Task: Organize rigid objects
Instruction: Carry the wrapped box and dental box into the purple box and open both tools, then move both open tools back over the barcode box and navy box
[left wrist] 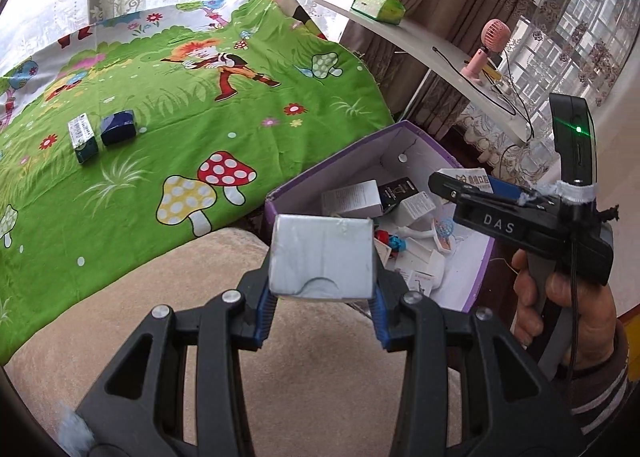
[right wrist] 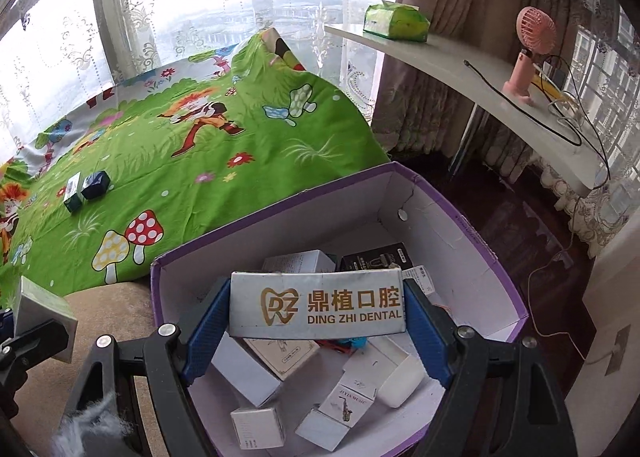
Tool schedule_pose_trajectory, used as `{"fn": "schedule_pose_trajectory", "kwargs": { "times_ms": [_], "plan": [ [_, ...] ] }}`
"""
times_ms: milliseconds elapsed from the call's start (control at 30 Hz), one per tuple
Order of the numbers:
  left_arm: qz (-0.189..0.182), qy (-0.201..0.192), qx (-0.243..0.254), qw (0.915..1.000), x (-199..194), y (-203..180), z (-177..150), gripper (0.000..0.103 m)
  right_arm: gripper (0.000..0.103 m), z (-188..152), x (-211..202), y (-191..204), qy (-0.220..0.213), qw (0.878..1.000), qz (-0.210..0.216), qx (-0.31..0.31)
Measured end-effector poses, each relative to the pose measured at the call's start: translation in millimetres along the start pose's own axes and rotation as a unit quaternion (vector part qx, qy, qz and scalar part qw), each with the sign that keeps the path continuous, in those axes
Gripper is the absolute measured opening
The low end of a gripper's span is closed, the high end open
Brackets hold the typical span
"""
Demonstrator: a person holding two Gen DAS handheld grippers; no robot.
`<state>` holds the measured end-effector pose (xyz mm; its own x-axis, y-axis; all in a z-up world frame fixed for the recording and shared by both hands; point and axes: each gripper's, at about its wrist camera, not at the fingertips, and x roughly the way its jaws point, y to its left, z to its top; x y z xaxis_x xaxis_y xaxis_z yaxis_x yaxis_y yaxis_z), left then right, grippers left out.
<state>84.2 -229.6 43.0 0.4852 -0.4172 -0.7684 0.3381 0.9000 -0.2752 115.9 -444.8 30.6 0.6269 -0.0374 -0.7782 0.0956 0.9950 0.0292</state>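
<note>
Left wrist view: the left tool (left wrist: 322,299), black with blue pads, is clenched on a small silver-grey rectangular cardboard box (left wrist: 322,257) at the lower centre of the frame. The box hangs above a beige plush cushion (left wrist: 312,369), just beside the near rim of an open purple cardboard bin with a white inside (left wrist: 478,277). At the right edge a person's hand (left wrist: 568,309) in a striped sleeve grips the handle of the right tool (left wrist: 456,185), whose body reaches over the bin.

Right wrist view: the right tool (right wrist: 318,305), at the lower centre, grasps by its two ends a wide white rectangular box printed with a gold tooth logo and the words DING ZHI DENTAL (right wrist: 316,303). This box is held over the inside of the purple bin (right wrist: 496,269), which already holds many small white and black boxes lying loosely.

At the left of both views a green cartoon bedsheet with mushrooms (right wrist: 208,161) covers a bed. Two small boxes lie on it, touching side by side: a dark blue box (right wrist: 96,185) and a green and white box (right wrist: 73,191).

At the upper right a curved white shelf (right wrist: 460,69) carries a green tissue pack (right wrist: 396,21) and a pink handheld fan (right wrist: 530,53)
</note>
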Motion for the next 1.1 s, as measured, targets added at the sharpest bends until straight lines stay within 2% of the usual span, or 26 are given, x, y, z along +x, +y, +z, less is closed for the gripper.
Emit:
{"fn": "schedule_pose_trajectory", "kwargs": {
  "times_ms": [233,300,367,567,1100],
  "plan": [
    [-0.059,0.019,0.043,0.9972,9.4,-31.0,-1.9,0.046,0.083,5.2,-3.5,-30.5,-0.008,0.999,-0.023,0.021],
    [-0.059,0.024,0.048,0.9968,11.8,-34.8,-2.2,0.067,0.083,6.4,-2.3,-33.0,-0.008,0.999,-0.042,0.016],
    [-0.057,0.019,0.049,0.997,10.0,-34.8,-2.0,0.071,0.083,6.4,-2.0,-33.6,-0.012,0.998,-0.055,0.008],
    [-0.06,0.017,0.029,0.9977,9.1,-27.0,-1.0,0.071,0.084,5.2,-0.1,-41.4,-0.004,0.999,-0.023,0.032],
    [-0.054,0.008,0.005,0.9985,4.2,-15.1,1.1,0.071,0.085,4.4,2.9,-29.0,0.004,1.0,-0.009,0.018]
  ]
}}
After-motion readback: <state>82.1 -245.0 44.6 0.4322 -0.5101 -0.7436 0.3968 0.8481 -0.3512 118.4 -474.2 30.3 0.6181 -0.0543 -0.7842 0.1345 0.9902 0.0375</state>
